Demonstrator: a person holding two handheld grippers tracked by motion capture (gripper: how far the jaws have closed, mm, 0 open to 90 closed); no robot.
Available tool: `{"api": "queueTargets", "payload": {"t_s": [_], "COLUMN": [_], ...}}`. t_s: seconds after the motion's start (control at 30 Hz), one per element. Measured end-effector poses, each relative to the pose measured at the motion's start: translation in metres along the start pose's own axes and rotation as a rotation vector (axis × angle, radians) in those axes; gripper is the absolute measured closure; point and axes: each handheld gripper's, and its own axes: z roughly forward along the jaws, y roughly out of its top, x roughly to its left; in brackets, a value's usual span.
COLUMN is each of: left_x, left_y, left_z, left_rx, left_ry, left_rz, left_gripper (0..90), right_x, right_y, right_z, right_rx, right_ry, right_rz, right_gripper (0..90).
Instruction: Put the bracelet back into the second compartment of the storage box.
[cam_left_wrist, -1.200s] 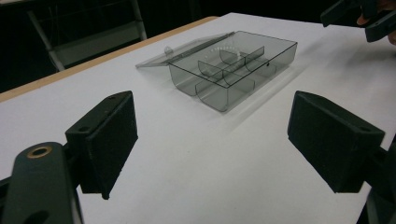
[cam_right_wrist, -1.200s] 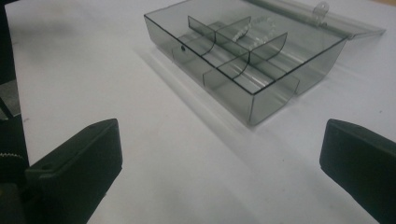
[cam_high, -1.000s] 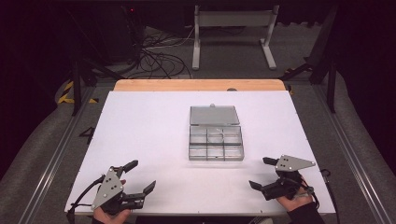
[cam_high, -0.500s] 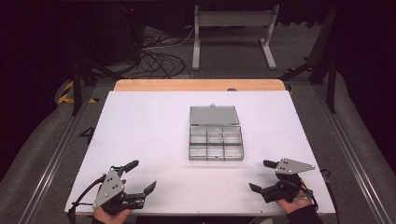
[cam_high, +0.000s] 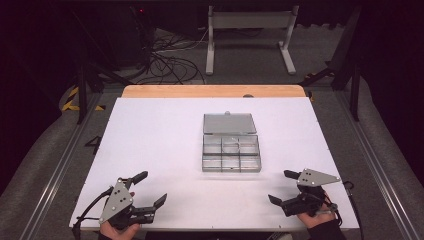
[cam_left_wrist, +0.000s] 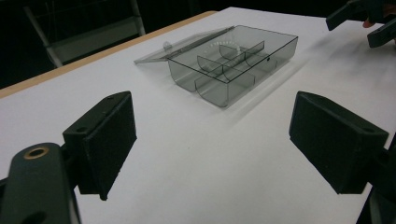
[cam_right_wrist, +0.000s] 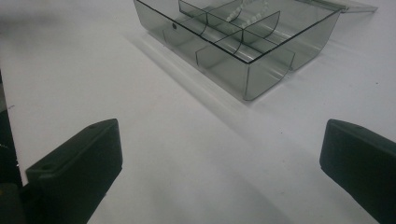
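At the near left corner of the white desk (cam_high: 150, 130), the left gripper (cam_high: 150, 190) rests in the person's hand with its jaws spread wide and holding nothing. Toward the middle of the desk, well apart from both grippers, sits the clear compartment box (cam_high: 231, 152), its lid (cam_high: 229, 123) folded flat behind it. At the near right corner, the right gripper (cam_high: 284, 187) likewise has its jaws wide and bare.

High view overhead, both gripper views low, sharing compartment box (cam_high: 231, 147)
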Motion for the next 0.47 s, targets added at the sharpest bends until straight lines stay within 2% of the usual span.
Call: {"api": "queueTargets", "payload": {"t_s": [0.33,0.47], "left_x": [0.0019,0.0024], "left_y": [-0.0003,-0.0002], "left_z": [-0.0014,-0.0006], "left_rx": [-0.007,-0.002], "left_ry": [-0.001,0.003], "left_rz": [-0.016,-0.002], "left_gripper": [13.9,13.9], "right_x": [0.0008,0.0005], "right_y": [0.0026,0.0042], "right_z": [-0.0026,-0.0042], "right_rx": [0.019,0.030], "right_ry": [-0.016,-0.027], "right_rz": [-0.032,-0.050], "right_gripper": [0.0,0.0]}}
